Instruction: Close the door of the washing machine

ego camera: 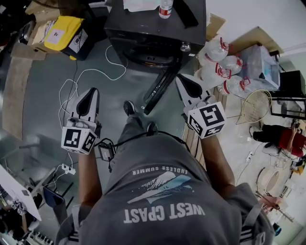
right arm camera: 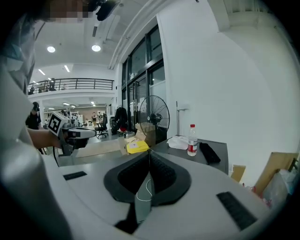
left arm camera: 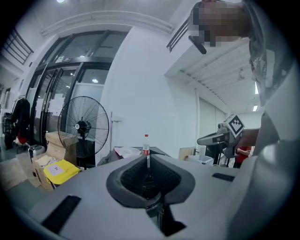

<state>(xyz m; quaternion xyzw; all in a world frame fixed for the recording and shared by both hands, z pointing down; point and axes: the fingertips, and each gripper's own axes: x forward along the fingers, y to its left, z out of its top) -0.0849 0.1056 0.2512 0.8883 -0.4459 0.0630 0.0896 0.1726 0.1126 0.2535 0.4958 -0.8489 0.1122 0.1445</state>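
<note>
The left hand-held gripper (ego camera: 93, 91) has its jaws closed together with nothing between them, and the right hand-held gripper (ego camera: 178, 77) is likewise closed and empty; both point ahead and slightly down toward the washing machine (ego camera: 153, 33), touching nothing. Between them, nearer the right one, the machine's dark door (ego camera: 158, 88) stands open, swung out toward the person and seen edge-on, apart from both grippers. On the machine's top stand a bottle (ego camera: 165, 8) with a red label, a flat black object (ego camera: 186, 14) beside it and something white at the back. A white cable (ego camera: 88, 74) loops over the floor (ego camera: 43, 95) ahead of the left gripper, with a yellow box (ego camera: 62, 32) farther left. Clear plastic jugs (ego camera: 222, 67) are clustered right of the machine. A standing fan (left arm camera: 83, 126) shows in the left gripper view.
</note>
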